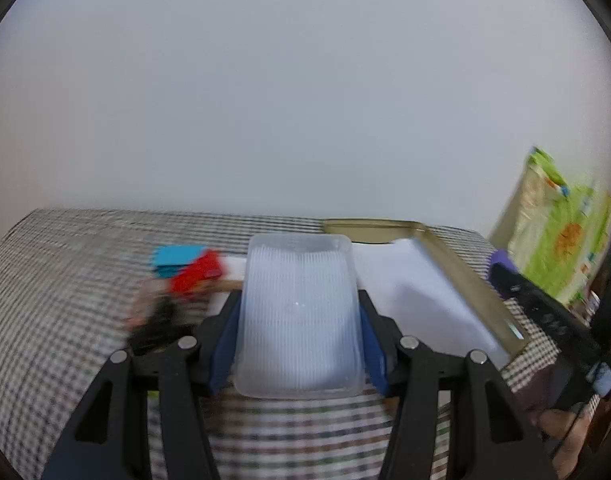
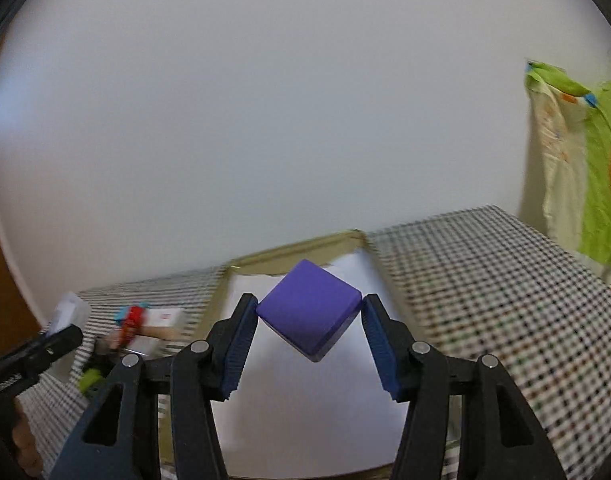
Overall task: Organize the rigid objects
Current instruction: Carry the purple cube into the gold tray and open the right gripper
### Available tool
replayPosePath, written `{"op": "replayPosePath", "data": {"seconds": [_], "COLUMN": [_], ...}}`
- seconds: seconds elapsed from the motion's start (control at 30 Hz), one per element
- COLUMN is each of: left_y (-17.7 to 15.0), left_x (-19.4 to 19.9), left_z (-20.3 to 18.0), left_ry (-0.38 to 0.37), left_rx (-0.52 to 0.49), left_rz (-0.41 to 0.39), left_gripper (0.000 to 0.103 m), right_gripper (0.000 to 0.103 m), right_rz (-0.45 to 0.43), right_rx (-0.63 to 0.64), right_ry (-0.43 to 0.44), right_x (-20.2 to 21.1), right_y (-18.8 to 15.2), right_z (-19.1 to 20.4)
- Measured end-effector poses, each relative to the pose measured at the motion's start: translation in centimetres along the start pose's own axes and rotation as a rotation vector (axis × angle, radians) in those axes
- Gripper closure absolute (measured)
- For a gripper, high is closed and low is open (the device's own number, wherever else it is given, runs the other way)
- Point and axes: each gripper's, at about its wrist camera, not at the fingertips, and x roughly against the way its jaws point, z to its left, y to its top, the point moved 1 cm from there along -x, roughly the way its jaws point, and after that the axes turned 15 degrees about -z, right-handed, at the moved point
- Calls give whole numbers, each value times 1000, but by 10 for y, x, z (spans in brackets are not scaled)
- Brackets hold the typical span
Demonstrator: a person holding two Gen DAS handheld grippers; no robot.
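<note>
Probably home, checkered tablecloth, cartoon-print fabric

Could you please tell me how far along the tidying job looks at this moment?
Nothing visibly placed yet: the white-lined tray looks bare. In hand: the left gripper holds a clear plastic container, the right gripper a purple block above the tray. Left: the blurred red and blue pieces on the tablecloth.

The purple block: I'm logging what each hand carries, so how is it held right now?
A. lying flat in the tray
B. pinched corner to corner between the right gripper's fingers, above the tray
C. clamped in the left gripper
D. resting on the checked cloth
B: the purple block hangs turned like a diamond in the right gripper, over the tray and its white lining.
</note>
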Motion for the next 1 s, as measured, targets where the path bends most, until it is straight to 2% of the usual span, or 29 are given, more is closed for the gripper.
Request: {"op": "replayPosePath", "data": {"seconds": [0.07, 0.13, 0.3, 0.43, 0.57, 0.73, 0.9, 0.97, 1.0], "left_y": [0, -2, -8, -17, -24, -30, -34, -34, -34], "left_x": [-13, -27, -53, -68, -72, -78, -78, -77, -76], "left_z": [-20, -38, -77, -82, -84, -88, -91, -91, -92], "left_ry": [-37, -59, -102, -120, -97, -89, -82, -81, -76], "left_rx": [-17, -24, -53, -29, -73, -96, -118, -126, -133], "left_rz": [7, 21, 54, 100, 114, 135, 134, 128, 121], "left_gripper": [49, 49, 49, 49, 49, 49, 49, 49, 49], "right_gripper": [46, 46, 46, 46, 46, 46, 45, 38, 27], "right_rz": [40, 63, 97, 115, 157, 146, 157, 123, 98], "right_rx": [6, -28, 9, 28, 1, 16, -47, -66, -67], "right_ry": [-36, -28, -64, -108, -101, -113, -93, -85, -93], "right_x": [-7, -4, -12, -18, -31, -31, -35, -29, -25], "right_y": [-3, 0, -1, -10, -17, -19, -23, -18, -16], "right_z": [-9, -16, -8, -12, -24, -26, -34, -35, -35]}}
